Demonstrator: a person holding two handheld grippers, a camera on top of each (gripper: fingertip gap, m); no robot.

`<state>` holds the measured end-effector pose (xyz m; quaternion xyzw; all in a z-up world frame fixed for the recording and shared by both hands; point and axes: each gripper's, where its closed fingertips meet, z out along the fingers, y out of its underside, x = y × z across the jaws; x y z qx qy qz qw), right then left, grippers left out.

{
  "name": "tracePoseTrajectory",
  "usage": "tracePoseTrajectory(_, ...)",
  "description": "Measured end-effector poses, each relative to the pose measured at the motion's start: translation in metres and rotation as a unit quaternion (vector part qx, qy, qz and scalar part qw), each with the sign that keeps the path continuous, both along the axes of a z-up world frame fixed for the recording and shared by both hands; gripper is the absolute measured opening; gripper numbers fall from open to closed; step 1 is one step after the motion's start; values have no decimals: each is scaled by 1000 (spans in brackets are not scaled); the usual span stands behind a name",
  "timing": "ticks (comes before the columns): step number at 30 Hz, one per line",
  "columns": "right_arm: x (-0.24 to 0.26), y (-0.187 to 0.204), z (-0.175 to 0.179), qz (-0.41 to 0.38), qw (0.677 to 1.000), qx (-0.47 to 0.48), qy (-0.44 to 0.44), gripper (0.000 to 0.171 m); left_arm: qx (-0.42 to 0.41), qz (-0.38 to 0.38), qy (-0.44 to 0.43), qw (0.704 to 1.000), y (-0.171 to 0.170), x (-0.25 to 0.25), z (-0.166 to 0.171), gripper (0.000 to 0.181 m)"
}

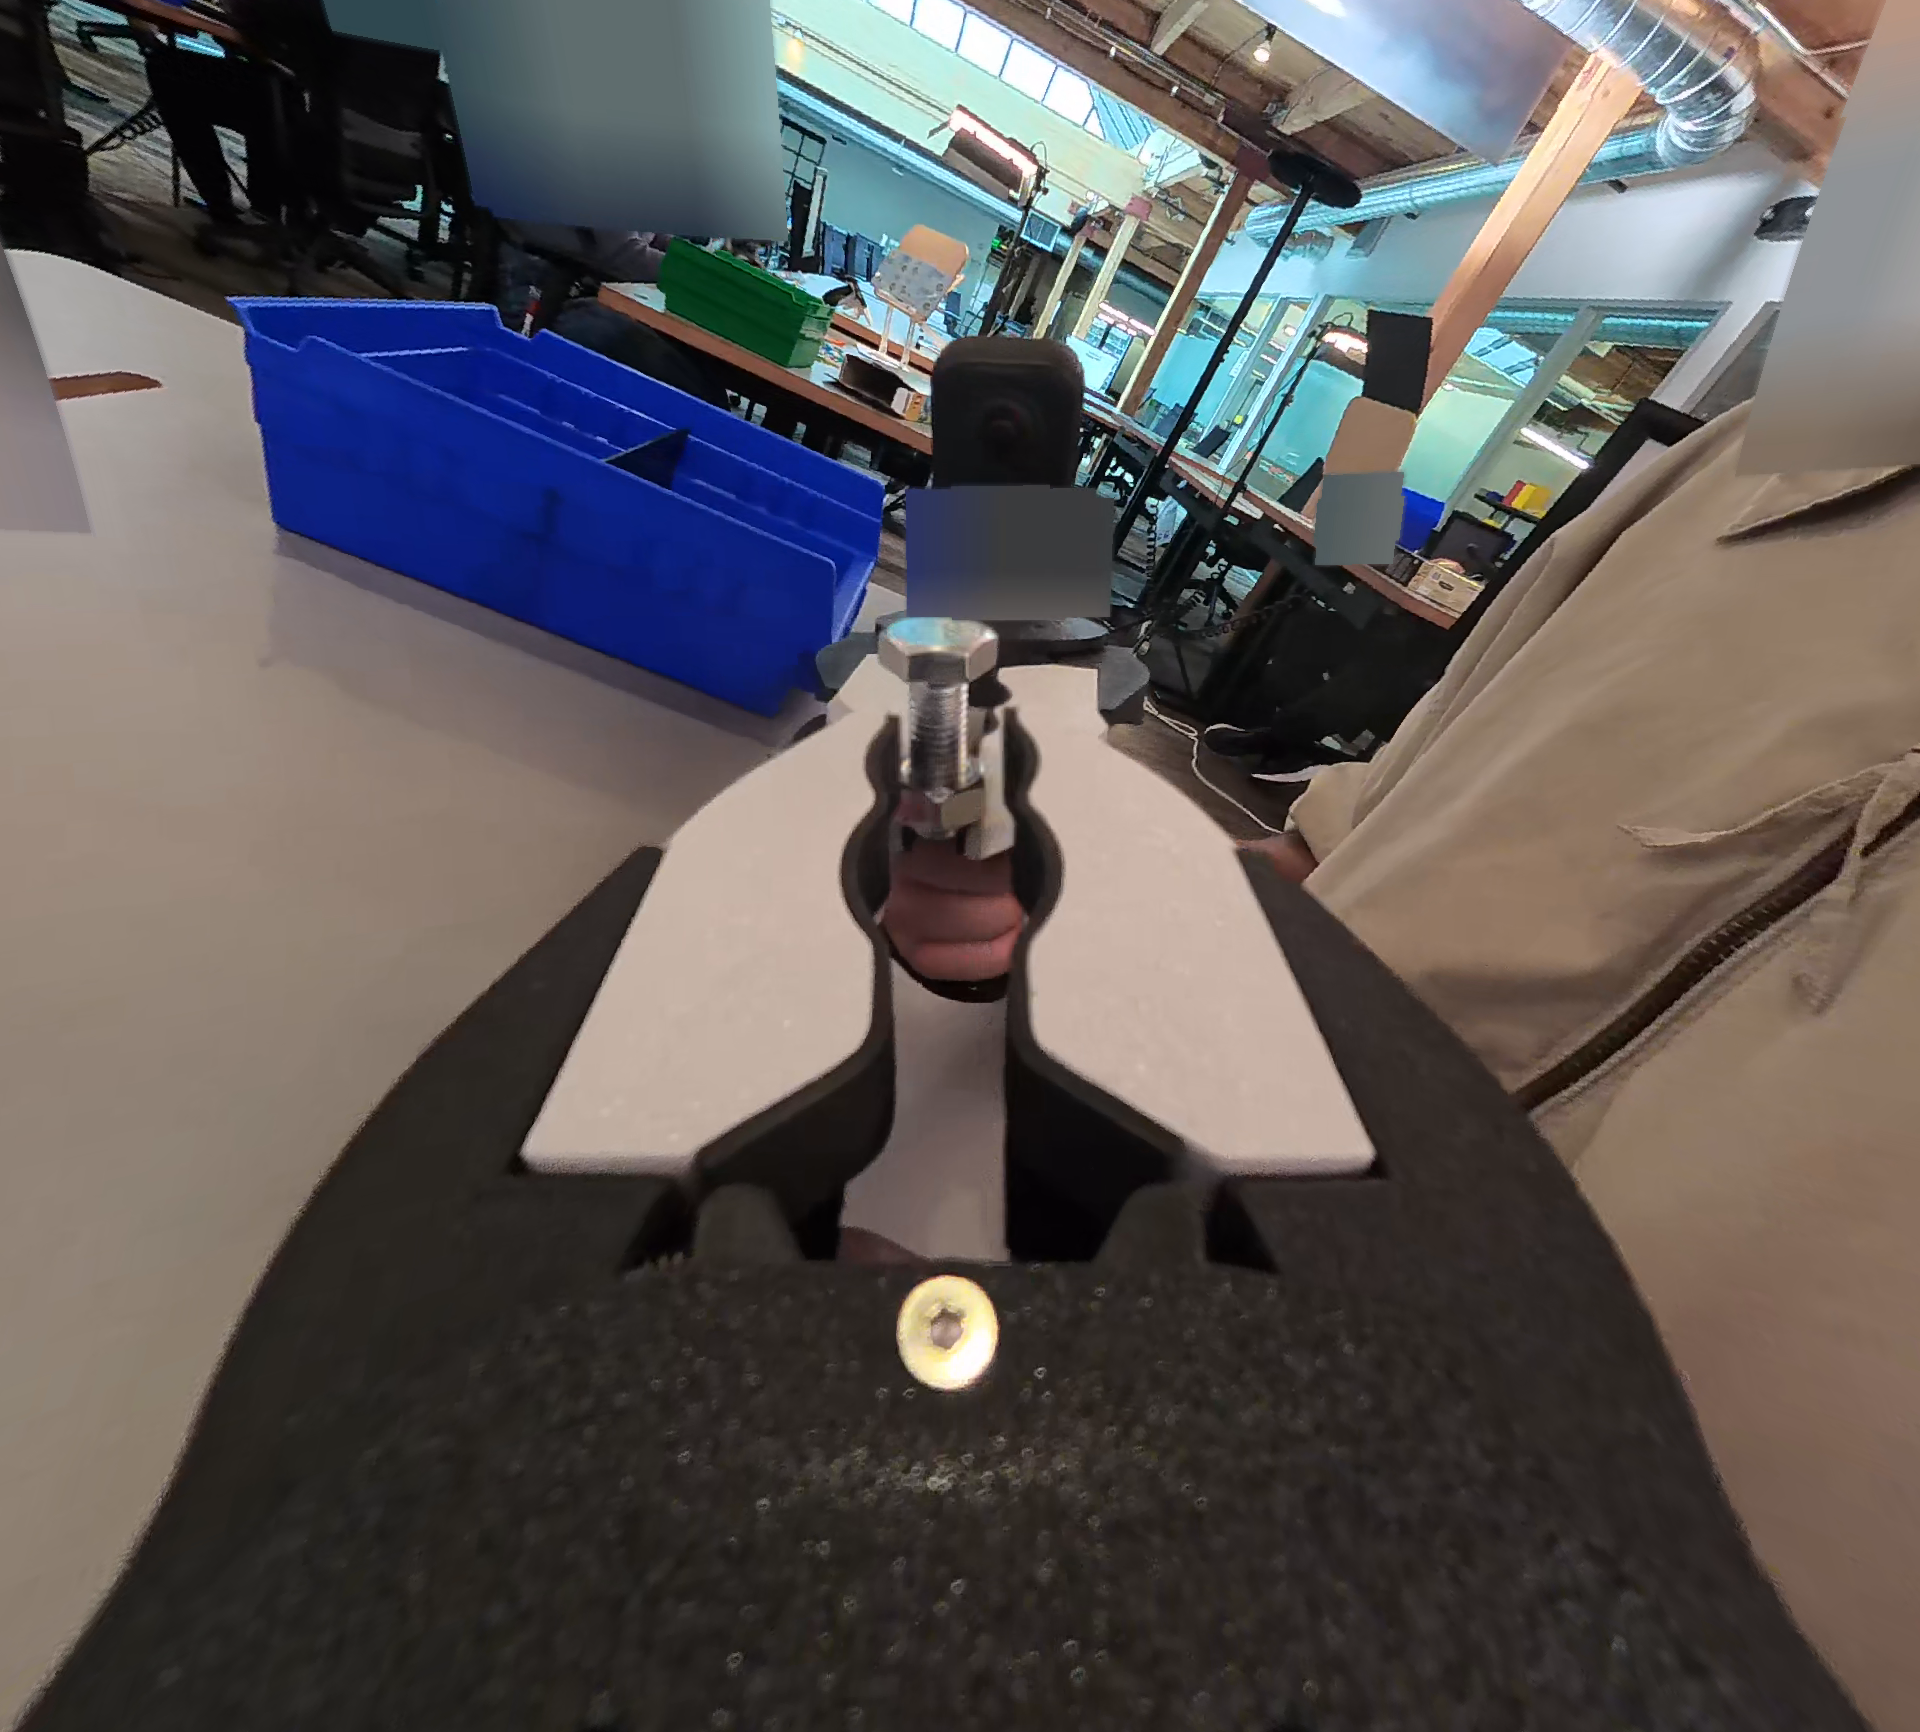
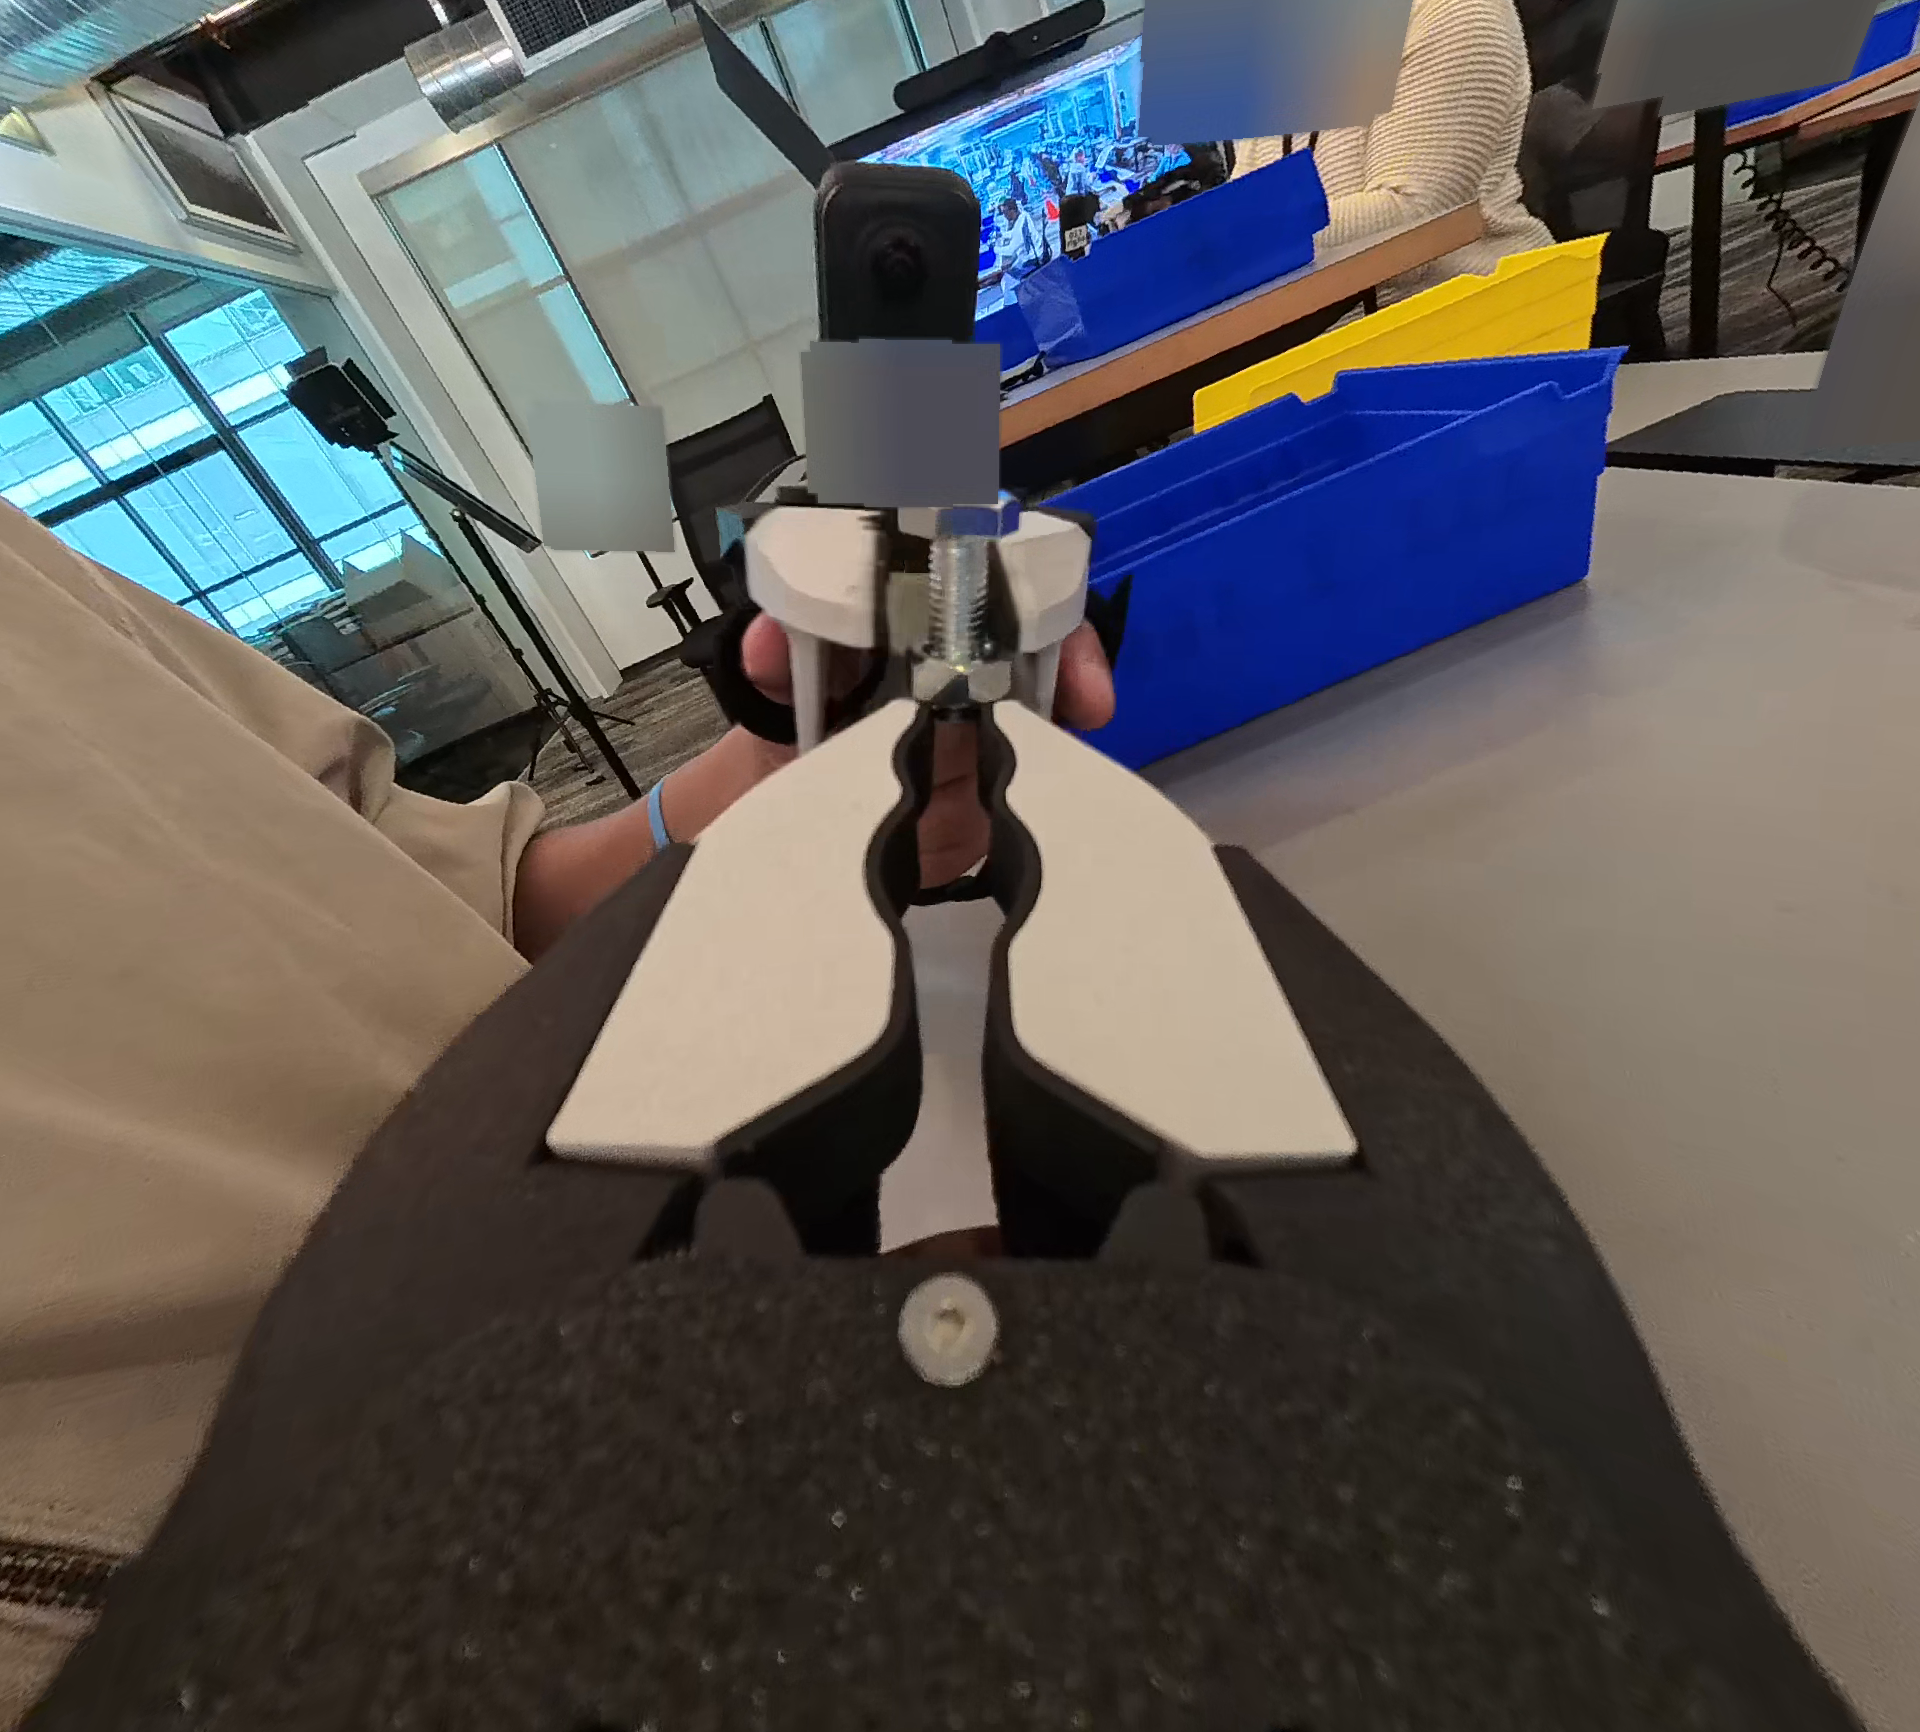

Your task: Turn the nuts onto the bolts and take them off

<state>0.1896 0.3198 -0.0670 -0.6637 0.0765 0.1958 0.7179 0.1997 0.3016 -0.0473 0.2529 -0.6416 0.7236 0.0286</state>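
We see the left gripper (image 1: 940, 773) pinching the bolt (image 1: 938, 706) by its threaded shank above the table (image 1: 260, 851), and the right gripper (image 2: 956, 726) closed on the nut (image 2: 961, 676) at the bolt's end; no legible writing.

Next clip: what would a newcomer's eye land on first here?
A silver bolt with a nut on its thread, held in the air between the two gripper tips. In the left wrist view the left hand-held gripper closes around the nut end; in the right wrist view the right hand-held gripper meets the nut. Behind stands a blue bin on the grey table.
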Motion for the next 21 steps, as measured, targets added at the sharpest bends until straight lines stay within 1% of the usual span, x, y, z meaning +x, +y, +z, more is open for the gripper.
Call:
tracePoseTrajectory(4, -2, 0, -2, 5, 1000, -5, -8, 8, 25, -3, 8, 1000, -1, -1, -5, 39)
tracePoseTrajectory(8, -3, -1, -10, 8, 999, -29, -28, 8, 61, 3, -4, 998, 8, -1, -3, 43)
tracePoseTrajectory(11, -2, -2, -17, 11, 997, -53, -46, 8, 119, 7, -13, 993, 16, -1, -7, 44)
tracePoseTrajectory(15, -5, -3, -26, 25, 995, -78, -63, 8, 221, -29, -30, 974, 17, -10, -18, 44)
tracePoseTrajectory(18, -11, -2, -31, 43, 992, -91, -78, 8, 307, -60, -40, 949, 17, -15, -33, 47)
tracePoseTrajectory(19, -14, -1, -31, 49, 991, -95, -82, 8, 329, -66, -43, 941, 17, -16, -37, 48)
tracePoseTrajectory(21, -18, 0, -33, 61, 989, -101, -90, 8, 349, -90, -47, 932, 15, -20, -40, 48)
